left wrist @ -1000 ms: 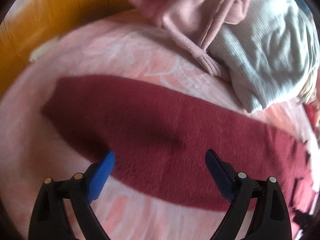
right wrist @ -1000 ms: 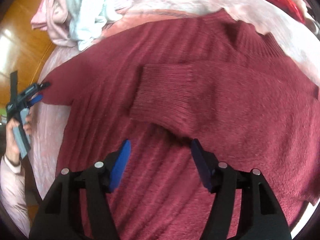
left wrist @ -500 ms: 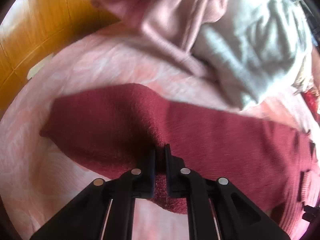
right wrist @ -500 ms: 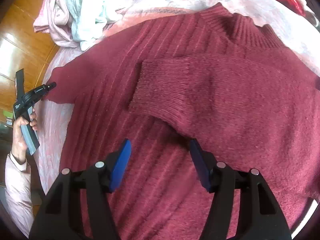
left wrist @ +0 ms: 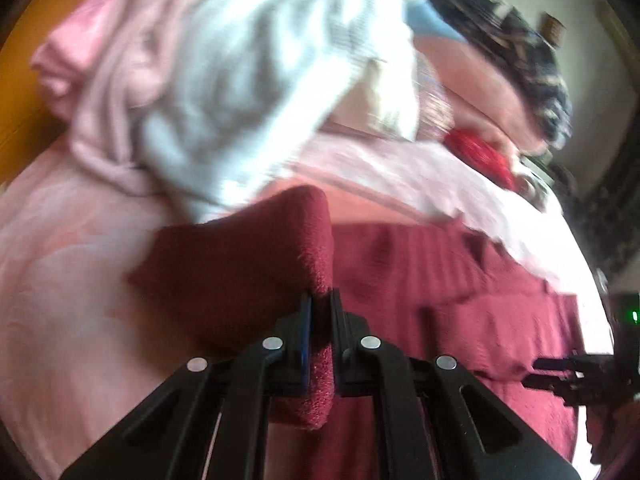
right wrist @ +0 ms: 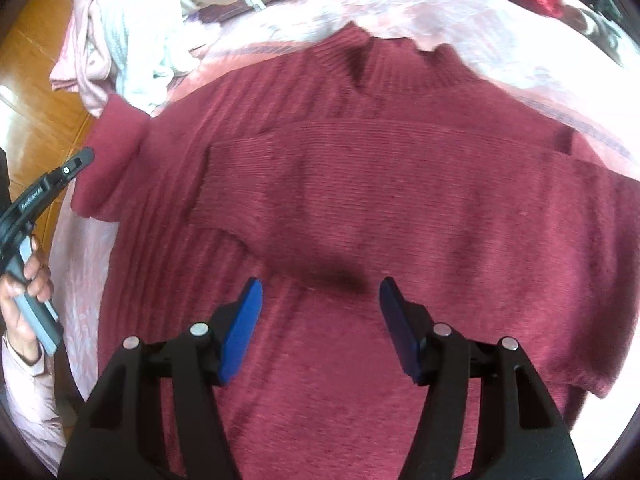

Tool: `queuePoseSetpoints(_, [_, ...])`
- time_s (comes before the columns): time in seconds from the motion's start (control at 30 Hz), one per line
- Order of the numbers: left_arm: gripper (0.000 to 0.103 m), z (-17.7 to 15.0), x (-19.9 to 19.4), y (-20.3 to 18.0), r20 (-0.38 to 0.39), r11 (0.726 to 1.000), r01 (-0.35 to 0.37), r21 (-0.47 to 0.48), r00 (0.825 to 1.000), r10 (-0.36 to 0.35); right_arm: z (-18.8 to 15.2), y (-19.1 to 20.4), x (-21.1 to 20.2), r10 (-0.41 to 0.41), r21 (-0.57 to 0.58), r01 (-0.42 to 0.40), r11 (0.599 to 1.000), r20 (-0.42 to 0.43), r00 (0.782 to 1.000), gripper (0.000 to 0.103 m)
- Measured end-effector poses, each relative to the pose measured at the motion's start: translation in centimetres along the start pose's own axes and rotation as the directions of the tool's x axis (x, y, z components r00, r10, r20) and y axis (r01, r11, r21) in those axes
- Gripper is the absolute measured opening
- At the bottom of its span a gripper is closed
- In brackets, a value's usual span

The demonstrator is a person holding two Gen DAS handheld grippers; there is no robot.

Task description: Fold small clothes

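The left gripper [left wrist: 320,312] is closed tight on the cuff end of the left sleeve [left wrist: 248,264] of a dark red knitted sweater [right wrist: 360,208], and the sleeve hangs bent over its jaws, raised off the pink bedcover [left wrist: 60,280]. The sweater lies spread flat on this cover, neck toward the far side, and the right sleeve [right wrist: 320,184] is already laid across the chest. So I judge the step in hand is folding the second sleeve. The next move calls for carrying this cuff to the right, over the sweater body, laying it flat on or beside the other sleeve, and only then opening the jaws.

The right gripper [right wrist: 320,320] hovers over the lower middle of the sweater with its blue pads apart and nothing between them.

The left wrist view shows the grip itself, and behind it a heap of pink and white clothes [left wrist: 224,92] at the far left. The right wrist view shows the whole sweater, and at its left edge the hand [right wrist: 24,292] holding the left gripper's handle, which the other view does not show.
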State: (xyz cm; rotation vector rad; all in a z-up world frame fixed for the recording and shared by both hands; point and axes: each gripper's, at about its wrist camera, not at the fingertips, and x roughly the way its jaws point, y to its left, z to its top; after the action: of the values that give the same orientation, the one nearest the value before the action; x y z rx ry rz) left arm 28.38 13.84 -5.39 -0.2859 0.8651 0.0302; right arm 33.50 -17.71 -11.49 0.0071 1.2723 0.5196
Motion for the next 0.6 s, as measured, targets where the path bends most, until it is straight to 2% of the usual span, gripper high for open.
queuePoseSetpoints(0.17, [0.008, -0.9, 0.9, -5.5, -0.018, 0.991, 0.108, 0.079, 0.994, -0.107, -0.4, -2.0, -0.8, 0.008, 0.017, -0.008, 1.0, 0.015, 1.0, 0.061])
queuePoseSetpoints(0.3, [0.008, -1.6, 1.4, -9.9, -0.032, 0.971, 0.21, 0.118, 0.978, -0.207, -0.6, -3.0, -1.3, 0.006, 0.026, -0.007, 1.0, 0.025, 1.0, 0.061])
queuePoseSetpoints(0.37, [0.008, -2.4, 2.2, -11.4, -0.056, 0.962, 0.24, 0.129, 0.971, -0.234, -0.6, -3.4, -1.4, 0.004, 0.033, -0.005, 0.999, 0.026, 1.0, 0.061])
queuePoseSetpoints(0.47, [0.01, -3.5, 4.8, -13.4, -0.124, 0.962, 0.227, 0.154, 0.97, -0.209, -0.8, -3.7, -1.4, 0.0, 0.042, -0.001, 0.999, 0.023, 1.0, 0.061])
queuePoseSetpoints(0.53, [0.016, -4.4, 7.1, -13.7, -0.186, 0.966, 0.219, 0.135, 0.963, -0.193, -0.9, -3.8, -1.2, -0.006, 0.042, 0.005, 0.999, 0.017, 1.0, 0.061])
queuePoseSetpoints(0.6, [0.022, -4.6, 7.4, -13.4, -0.189, 0.969, 0.212, 0.124, 0.964, -0.187, -0.9, -3.8, -1.0, -0.001, 0.044, 0.0, 0.999, 0.013, 1.0, 0.061])
